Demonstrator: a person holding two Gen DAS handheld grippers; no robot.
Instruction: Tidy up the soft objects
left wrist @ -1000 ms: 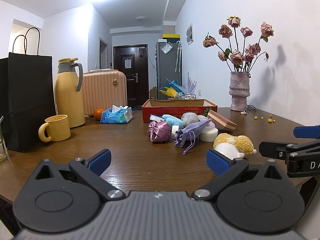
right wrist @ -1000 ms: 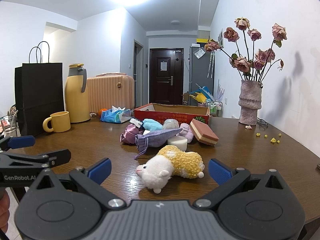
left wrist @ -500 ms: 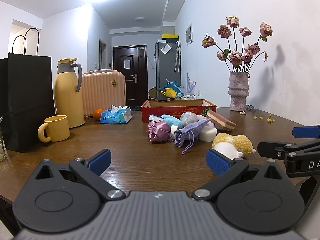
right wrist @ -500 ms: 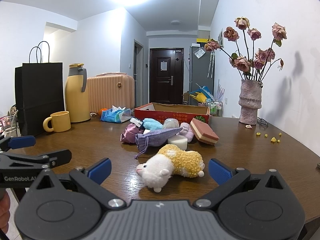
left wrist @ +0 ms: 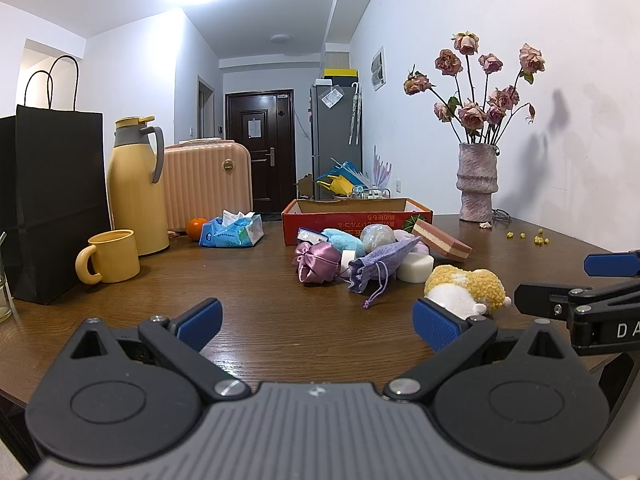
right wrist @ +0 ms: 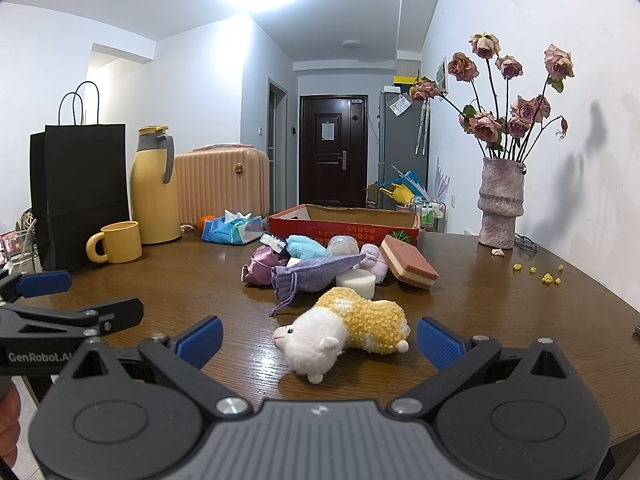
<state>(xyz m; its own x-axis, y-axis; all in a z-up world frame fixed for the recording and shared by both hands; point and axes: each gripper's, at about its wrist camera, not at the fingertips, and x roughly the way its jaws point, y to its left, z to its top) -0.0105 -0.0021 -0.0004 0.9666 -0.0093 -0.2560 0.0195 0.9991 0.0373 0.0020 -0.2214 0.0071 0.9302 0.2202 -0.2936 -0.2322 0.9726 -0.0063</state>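
A yellow and white plush toy lies on the brown table just ahead of my right gripper, which is open and empty. The toy also shows in the left wrist view. Behind it is a pile of soft things: a lilac drawstring pouch, a pink satin pouch, a blue fluffy piece, a white sponge and a pink layered sponge. A red cardboard box stands open behind the pile. My left gripper is open and empty, left of the toy.
On the left stand a black paper bag, a yellow mug, a yellow thermos, a tissue pack and an orange. A vase of dried roses stands back right, with small yellow bits on the table.
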